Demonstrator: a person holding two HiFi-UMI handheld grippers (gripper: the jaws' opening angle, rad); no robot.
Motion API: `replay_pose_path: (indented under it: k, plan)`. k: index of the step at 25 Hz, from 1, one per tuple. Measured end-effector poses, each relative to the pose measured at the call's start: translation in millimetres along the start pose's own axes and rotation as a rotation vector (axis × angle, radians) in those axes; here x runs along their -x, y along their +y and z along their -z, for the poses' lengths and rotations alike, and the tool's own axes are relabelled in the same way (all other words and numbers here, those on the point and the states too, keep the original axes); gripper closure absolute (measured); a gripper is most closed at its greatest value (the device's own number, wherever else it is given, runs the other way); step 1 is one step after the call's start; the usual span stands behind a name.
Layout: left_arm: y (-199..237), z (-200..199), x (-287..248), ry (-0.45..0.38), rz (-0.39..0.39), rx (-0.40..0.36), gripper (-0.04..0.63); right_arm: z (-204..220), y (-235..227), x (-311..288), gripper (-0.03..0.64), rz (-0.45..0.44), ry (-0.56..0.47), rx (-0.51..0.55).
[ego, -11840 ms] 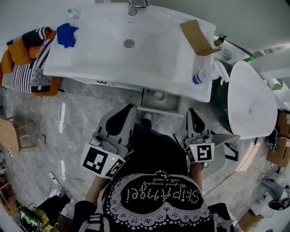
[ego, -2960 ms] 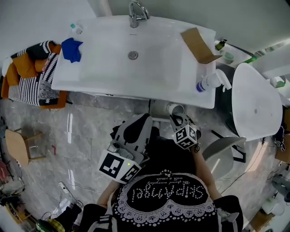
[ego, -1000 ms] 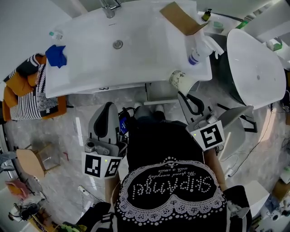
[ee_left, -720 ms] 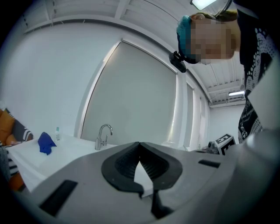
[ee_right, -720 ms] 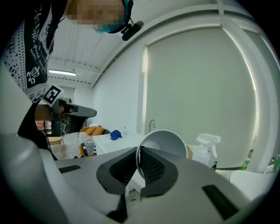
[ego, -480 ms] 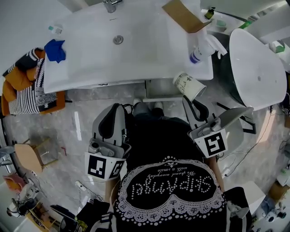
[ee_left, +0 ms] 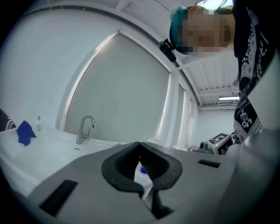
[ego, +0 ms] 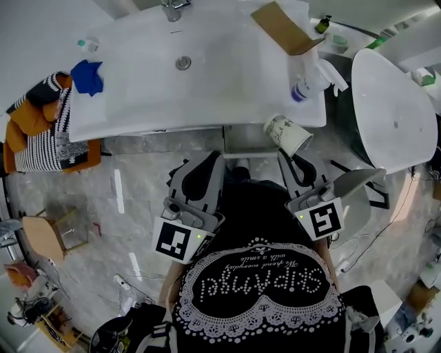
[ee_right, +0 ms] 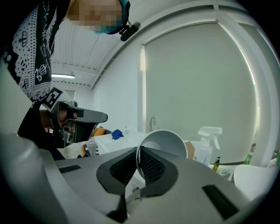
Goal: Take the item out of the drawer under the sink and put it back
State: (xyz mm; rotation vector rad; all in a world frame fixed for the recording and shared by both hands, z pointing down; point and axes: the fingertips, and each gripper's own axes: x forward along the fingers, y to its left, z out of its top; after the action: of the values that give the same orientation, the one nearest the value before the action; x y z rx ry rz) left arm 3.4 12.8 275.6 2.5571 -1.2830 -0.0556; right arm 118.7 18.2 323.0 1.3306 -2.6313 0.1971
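A white paper cup (ego: 288, 133) with small print hangs tilted just below the front edge of the white sink (ego: 227, 76), with my right gripper (ego: 284, 153) shut on its rim. In the right gripper view the cup's (ee_right: 164, 140) open mouth faces the camera, and my right gripper (ee_right: 138, 151) pinches the rim wall between its pads. The drawer (ego: 241, 141) under the sink stands pulled out, partly hidden by the cup. My left gripper (ego: 212, 158) is shut and holds nothing, to the left of the drawer; in its own view the left gripper (ee_left: 139, 146) points level over the sink top.
On the sink top are a faucet (ego: 172, 8), a blue cloth (ego: 88, 74), a brown cardboard piece (ego: 286, 27) and a spray bottle (ego: 313, 79). A big white rounded object (ego: 393, 114) stands at the right. Striped and orange clothing (ego: 41, 138) lies at the left.
My left gripper has moved right and toward the sink, now close to the drawer. The right gripper and the cup have barely shifted.
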Motion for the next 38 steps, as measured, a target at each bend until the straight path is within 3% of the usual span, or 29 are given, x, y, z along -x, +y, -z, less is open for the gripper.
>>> replay_pose_path:
  k: [4, 31, 38]
  plan:
    - [-5.9, 5.9, -4.4, 0.031, 0.026, 0.012, 0.591, 1.3, 1.2, -2.7, 0.591, -0.014, 0.011, 0.000]
    - [-3.1, 11.3, -1.2, 0.044, -0.002, 0.032, 0.592, 8.0, 2.0, -1.3, 0.591, -0.021, 0.032, -0.007]
    - [-10.8, 15.8, -6.9, 0.053, 0.041, 0.044, 0.591, 10.3, -1.0, 1.8, 0.592, -0.012, 0.038, -0.009]
